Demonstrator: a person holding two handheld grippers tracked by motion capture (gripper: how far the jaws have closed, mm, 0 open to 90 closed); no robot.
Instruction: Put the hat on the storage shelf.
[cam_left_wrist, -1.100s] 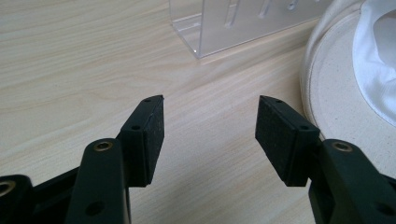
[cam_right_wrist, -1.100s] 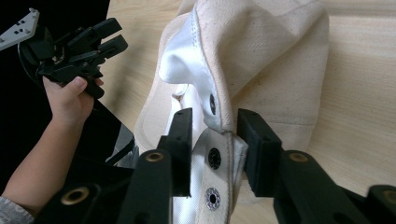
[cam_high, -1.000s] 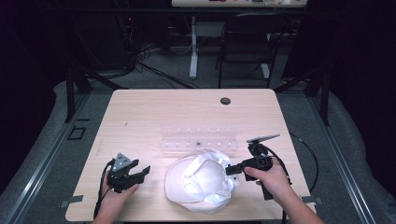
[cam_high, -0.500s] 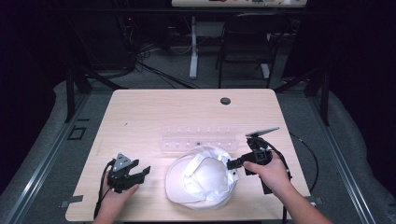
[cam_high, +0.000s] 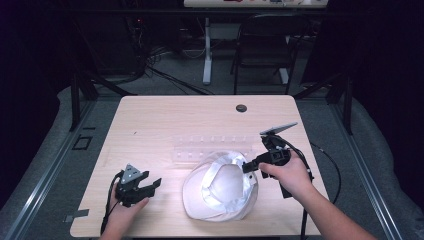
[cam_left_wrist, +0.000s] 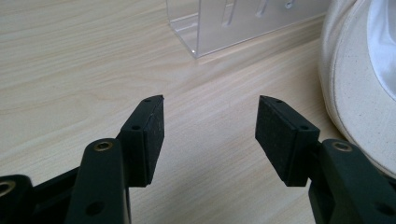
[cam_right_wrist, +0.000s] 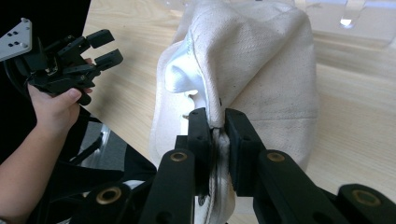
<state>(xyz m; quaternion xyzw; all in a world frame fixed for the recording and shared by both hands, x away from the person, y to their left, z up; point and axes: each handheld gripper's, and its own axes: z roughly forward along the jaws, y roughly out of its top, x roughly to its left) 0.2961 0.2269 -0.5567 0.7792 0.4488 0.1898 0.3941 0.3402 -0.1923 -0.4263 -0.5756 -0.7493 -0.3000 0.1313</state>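
Note:
A cream cloth hat (cam_high: 220, 192) with a shiny white lining lies opening-up on the wooden table (cam_high: 165, 125), near the front edge. My right gripper (cam_high: 246, 168) is shut on the hat's right rim and holds that edge raised. In the right gripper view the jaws (cam_right_wrist: 215, 123) pinch the seam of the hat (cam_right_wrist: 266, 60). My left gripper (cam_high: 154, 185) rests open on the table, left of the hat and apart from it. In the left gripper view its pads (cam_left_wrist: 210, 121) stand wide with bare wood between them, the hat (cam_left_wrist: 355, 93) at the right.
A clear acrylic rack (cam_high: 215, 147) lies just behind the hat, also seen as a clear rack (cam_left_wrist: 233, 23) ahead of the left jaws. A black grommet (cam_high: 241, 108) sits near the table's far edge. The other hand's gripper (cam_right_wrist: 105, 46) shows at upper left.
My right gripper has drawn the hat's rim up and slightly away from the person, so the hat has changed shape. The left gripper has stayed put.

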